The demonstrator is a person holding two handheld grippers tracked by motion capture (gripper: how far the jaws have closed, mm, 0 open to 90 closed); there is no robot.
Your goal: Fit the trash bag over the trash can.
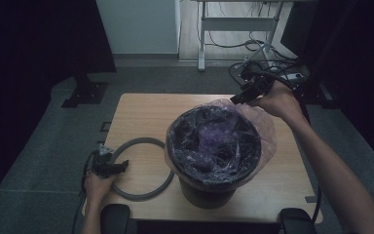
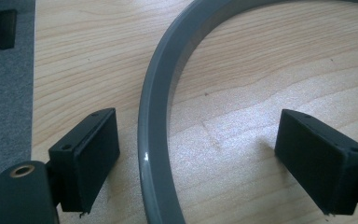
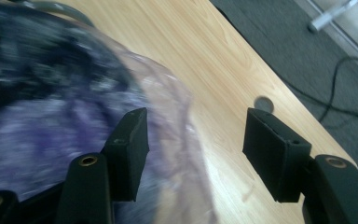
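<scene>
The bag [image 1: 253, 117], a thin pinkish liner, sits in the black bin [image 1: 209, 192] in the middle of the table [image 1: 141, 112], its edge folded out over the rim and loose at the bin's far right. That loose edge is where trouble would start. The right gripper [image 1: 238, 99] hovers just beyond the bin there, and in the right gripper view its jaws stand apart with film near the left pad [image 3: 129, 149] but nothing pressed between them; that picture is blurred, so whether the film brushes the pad I cannot tell for sure. Nothing is gripped.

My judgement is that the bag could slip back into the bin. The film is slack and light, and with no hold on it a nudge from the gripper may pull the fold off the rim on that side. A grab made too low could catch the rim along with the film and tip or drag the bin, which stands close to the table's near edge.

The ring [image 2: 156, 116], a grey hoop, lies flat on the table left of the bin, apparently meant to clamp the bag onto the rim. The left gripper [image 1: 111, 166] rests at the ring's near-left arc, jaws wide open and straddling the band without pressing it. If the ring is lifted from one point like that it may swing or tilt, and set down crooked over the bin it could snag the film, bunch it, or push the fold inside rather than pin it.
</scene>
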